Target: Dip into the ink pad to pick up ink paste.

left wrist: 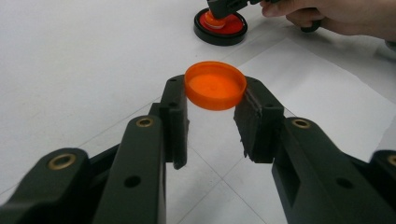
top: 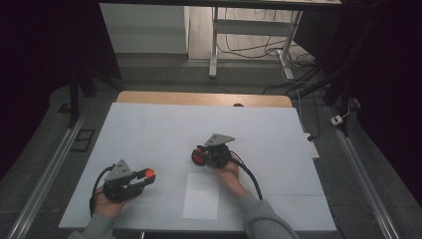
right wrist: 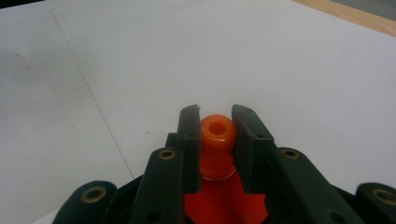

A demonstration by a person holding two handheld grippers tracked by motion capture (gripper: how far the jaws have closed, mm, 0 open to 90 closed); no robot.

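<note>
My left gripper is at the near left of the table, shut on a shallow orange cap. In the left gripper view the cap lies hollow side up, clamped by its rim between the fingertips, above the table. My right gripper is at the table's middle, shut on the orange knob of a round red piece with a black rim. That disc rests on the table, with the right gripper over it.
A white cover spreads over the table, with a loose white sheet near the front edge between my hands. The wooden table edge shows at the far side. Desk legs and cables lie on the floor beyond.
</note>
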